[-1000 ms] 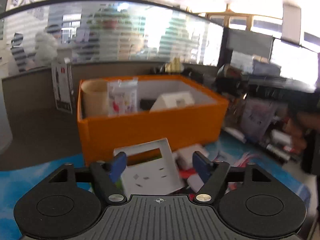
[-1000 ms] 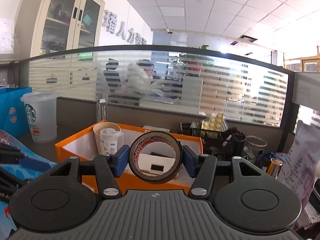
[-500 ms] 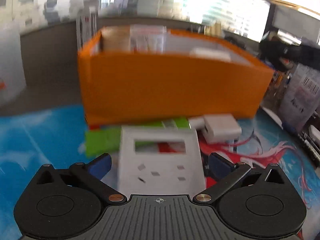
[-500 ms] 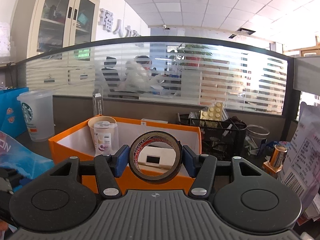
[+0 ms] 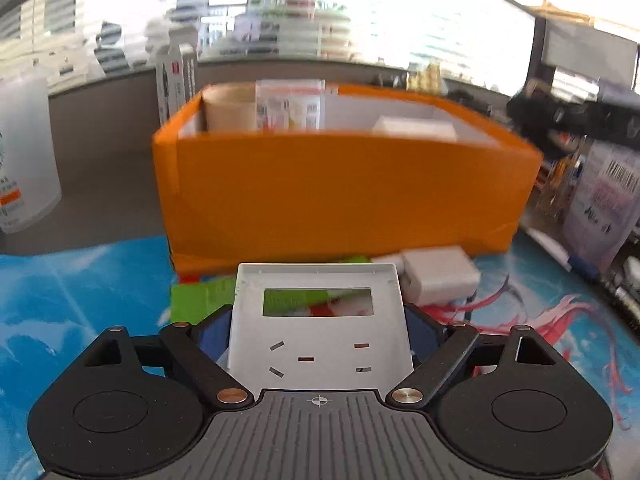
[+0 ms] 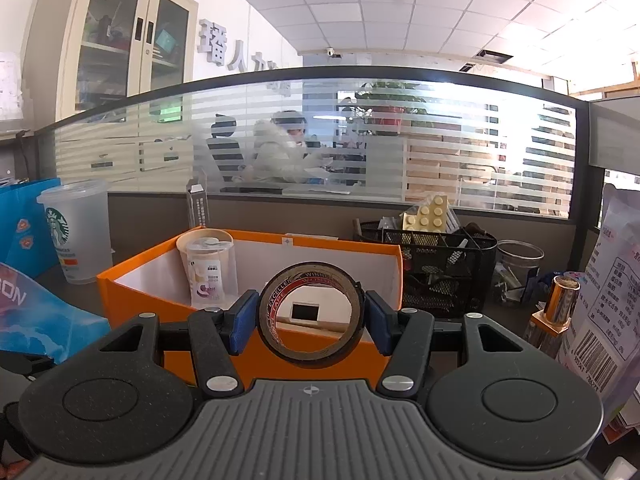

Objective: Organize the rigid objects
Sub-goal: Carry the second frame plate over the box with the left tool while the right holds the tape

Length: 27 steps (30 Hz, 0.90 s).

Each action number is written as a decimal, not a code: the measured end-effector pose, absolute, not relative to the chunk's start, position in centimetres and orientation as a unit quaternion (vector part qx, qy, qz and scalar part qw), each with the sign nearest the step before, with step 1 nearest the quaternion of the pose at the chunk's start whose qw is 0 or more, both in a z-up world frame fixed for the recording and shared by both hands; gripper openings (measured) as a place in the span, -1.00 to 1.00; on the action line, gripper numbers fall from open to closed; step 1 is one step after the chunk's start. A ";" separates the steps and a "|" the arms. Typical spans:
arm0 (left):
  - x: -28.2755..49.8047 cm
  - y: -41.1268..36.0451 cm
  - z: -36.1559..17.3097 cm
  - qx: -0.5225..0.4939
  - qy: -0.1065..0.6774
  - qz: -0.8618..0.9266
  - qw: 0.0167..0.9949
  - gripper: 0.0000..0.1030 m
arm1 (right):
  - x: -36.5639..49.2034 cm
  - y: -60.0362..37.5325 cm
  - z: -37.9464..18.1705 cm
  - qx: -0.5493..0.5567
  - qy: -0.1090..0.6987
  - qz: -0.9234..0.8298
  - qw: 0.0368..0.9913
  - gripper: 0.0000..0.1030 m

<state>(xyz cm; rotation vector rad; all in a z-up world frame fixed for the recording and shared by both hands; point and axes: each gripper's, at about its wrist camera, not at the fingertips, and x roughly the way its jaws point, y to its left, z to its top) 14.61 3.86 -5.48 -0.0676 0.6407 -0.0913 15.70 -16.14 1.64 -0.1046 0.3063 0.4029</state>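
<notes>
The white plastic socket panel (image 5: 320,328) lies flat on the mat between the closing jaws of the left claw (image 5: 320,338); it looks thin, stiff, light and a little slippery, so I would take it by its two long side edges. The right claw (image 6: 311,322) is clamped on the tape roll (image 6: 311,315), a firm light ring. Just beyond both claws stands the orange box (image 5: 344,196), which contains a paper cup (image 5: 230,114), a small bottle (image 6: 210,272) and a white box (image 5: 416,126).
</notes>
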 end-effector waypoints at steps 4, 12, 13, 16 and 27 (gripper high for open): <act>14.2 4.2 -3.3 -0.039 0.287 -0.046 0.956 0.72 | 15.5 -16.0 2.0 -0.055 0.148 0.199 0.967 0.03; 14.3 5.2 0.6 -0.047 0.238 -0.041 0.969 0.72 | 14.9 -15.4 3.6 -0.065 0.132 0.201 0.969 0.03; 14.3 5.3 1.1 -0.047 0.232 -0.041 0.971 0.72 | 14.9 -15.3 3.8 -0.067 0.130 0.201 0.969 0.03; 14.6 5.4 2.3 -0.045 0.217 -0.042 0.974 0.72 | 14.8 -14.9 4.3 -0.070 0.124 0.201 0.969 0.03; 16.2 5.8 5.1 -0.041 0.179 -0.045 0.982 0.72 | 15.9 -14.0 5.6 -0.079 0.117 0.200 0.970 0.03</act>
